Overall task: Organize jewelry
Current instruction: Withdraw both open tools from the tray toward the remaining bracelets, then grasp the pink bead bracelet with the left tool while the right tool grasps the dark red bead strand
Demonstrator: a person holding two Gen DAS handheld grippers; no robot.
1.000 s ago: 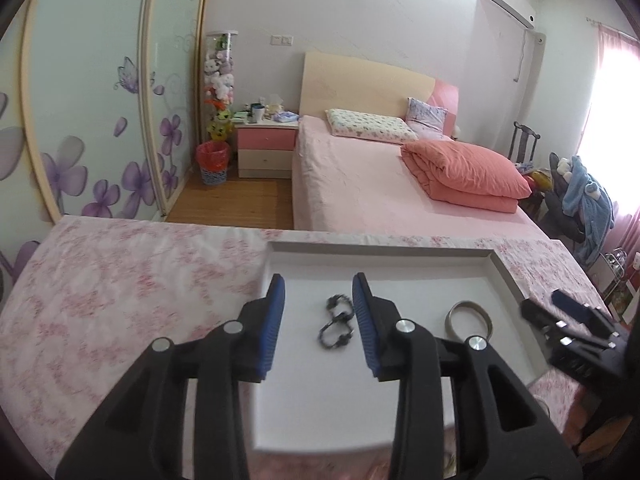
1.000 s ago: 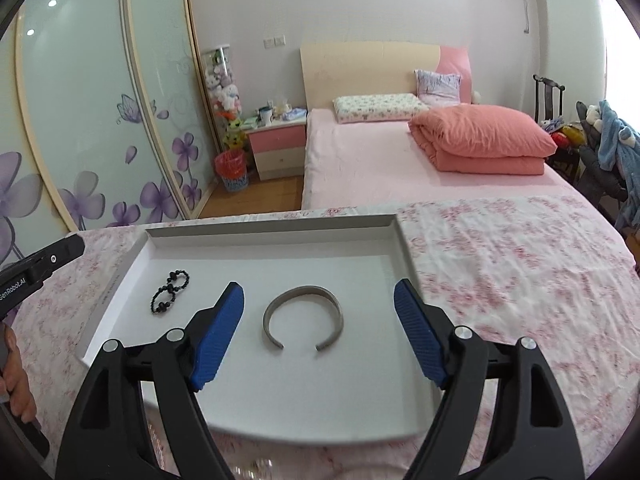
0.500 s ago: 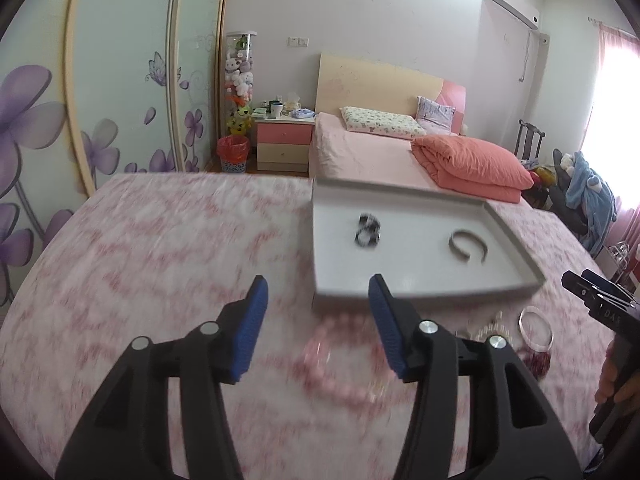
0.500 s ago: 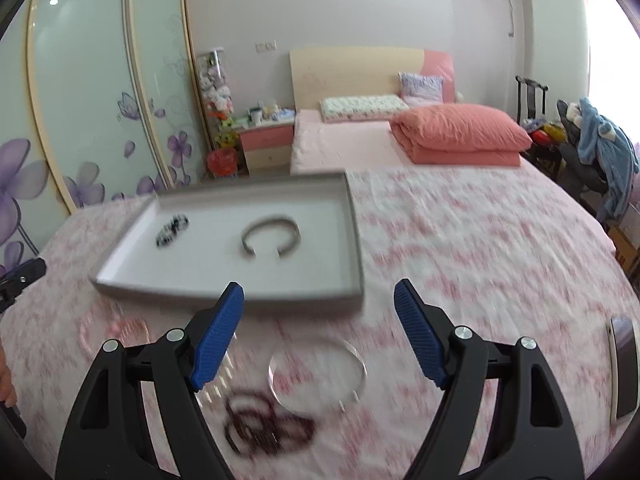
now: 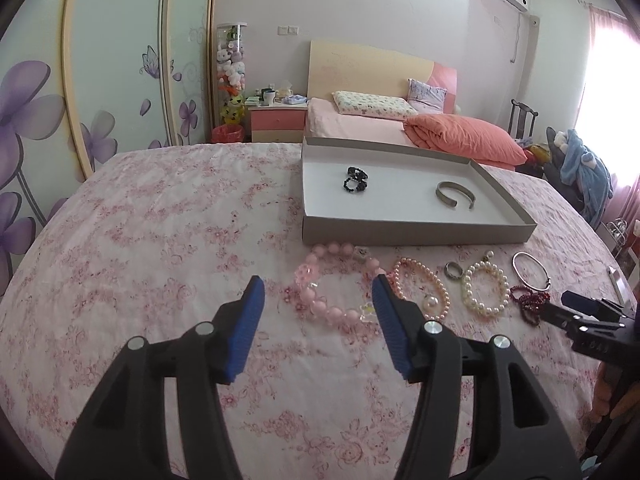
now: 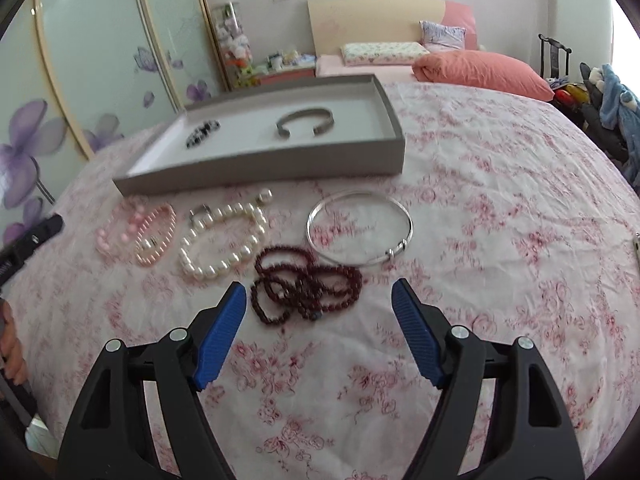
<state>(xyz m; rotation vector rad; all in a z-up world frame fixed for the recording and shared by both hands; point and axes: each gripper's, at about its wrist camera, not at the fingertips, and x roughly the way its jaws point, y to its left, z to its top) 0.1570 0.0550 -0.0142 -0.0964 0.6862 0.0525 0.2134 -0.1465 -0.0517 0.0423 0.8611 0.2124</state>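
Note:
A grey tray (image 5: 416, 233) (image 6: 260, 170) on the floral cloth holds a black bead bracelet (image 5: 355, 179) (image 6: 203, 133) and a grey cuff (image 5: 456, 194) (image 6: 306, 122). In front of it lie a big pink bead bracelet (image 5: 334, 286) (image 6: 116, 232), a small pink pearl bracelet (image 5: 420, 290) (image 6: 156, 236), a ring (image 5: 454, 270), a white pearl bracelet (image 5: 484, 290) (image 6: 222, 240), a silver bangle (image 5: 531, 276) (image 6: 360, 232) and dark red beads (image 5: 528, 304) (image 6: 306, 286). My left gripper (image 5: 318, 292) is open, just before the big pink bracelet. My right gripper (image 6: 320, 296) is open, just before the red beads.
The table carries a pink floral cloth (image 5: 160, 240) (image 6: 500, 200). A phone (image 5: 619, 285) lies at the table's right edge. Behind the table are a pink bed (image 5: 360, 124), a nightstand (image 5: 276, 120) and a chair with clothes (image 5: 580, 168).
Both grippers have pulled back from over the tray toward the near side of the table. The loose jewelry in front of the tray has come into view. Both stay open and empty.

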